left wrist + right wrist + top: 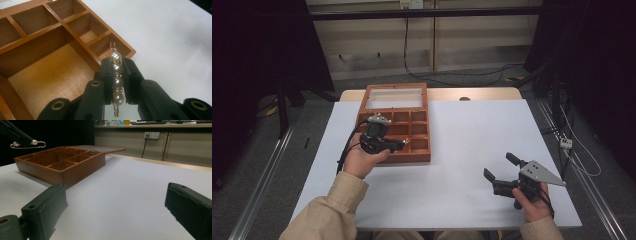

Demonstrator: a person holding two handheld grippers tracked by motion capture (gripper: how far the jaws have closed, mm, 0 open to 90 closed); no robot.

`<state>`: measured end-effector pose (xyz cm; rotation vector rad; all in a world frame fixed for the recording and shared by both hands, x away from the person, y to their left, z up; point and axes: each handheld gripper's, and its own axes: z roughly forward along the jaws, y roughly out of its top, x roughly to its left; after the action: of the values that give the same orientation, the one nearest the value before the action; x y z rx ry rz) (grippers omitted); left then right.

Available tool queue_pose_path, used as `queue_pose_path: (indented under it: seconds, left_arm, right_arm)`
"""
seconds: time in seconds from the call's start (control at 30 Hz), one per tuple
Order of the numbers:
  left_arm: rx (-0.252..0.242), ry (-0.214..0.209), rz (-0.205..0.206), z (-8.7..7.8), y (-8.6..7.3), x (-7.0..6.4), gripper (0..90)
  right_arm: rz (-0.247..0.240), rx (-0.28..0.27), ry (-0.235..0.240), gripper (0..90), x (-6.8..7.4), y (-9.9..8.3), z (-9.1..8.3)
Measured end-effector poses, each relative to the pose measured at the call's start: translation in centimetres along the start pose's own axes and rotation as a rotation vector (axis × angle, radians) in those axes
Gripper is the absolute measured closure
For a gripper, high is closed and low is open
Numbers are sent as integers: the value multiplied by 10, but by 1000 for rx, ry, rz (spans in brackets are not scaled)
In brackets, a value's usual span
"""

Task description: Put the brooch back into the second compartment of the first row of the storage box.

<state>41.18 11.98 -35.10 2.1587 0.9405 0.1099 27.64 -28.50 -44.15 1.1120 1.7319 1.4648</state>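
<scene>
The pearl clip point(117, 77) is a thin gold pin with four round white pearls in a row. The left gripper point(116, 75) has its two black jaws squeezed on it, one on each side of the pearls. The top pearl and the little gold end stick out past the jaw tips. The other gold end pokes out below.

The clip is up in the air, over the front right corner of the wooden box point(52, 75). It hangs just above a small compartment next to the big one.

I think the clip is very light and stiff. The pearls look smooth and round, so they could slip or roll between the jaws. The thin gold wire could bend if it gets squeezed hard. Holding it across the middle pearls, like now, looks like a good way to keep it straight.

From above, the left gripper point(387, 142) is over the front of the box point(394, 122), and the box lid lies open flat behind it. The box sits on a white table point(462, 150).

The right gripper point(499, 170) is well apart, near the front right of the table. Its jaws are spread wide and hold nothing.
</scene>
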Motion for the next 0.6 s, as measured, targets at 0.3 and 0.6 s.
queue_pose_path:
  seconds: [0.3,0.6]
  left_arm:
    - [-5,19,-25,-2,7,13,801]
    - [-1,33,-44,-4,12,21,801]
  right_arm:
    - [1,-1,-10,34,-2,0,-2]
    - [-2,-1,-7,34,-2,0,-1]
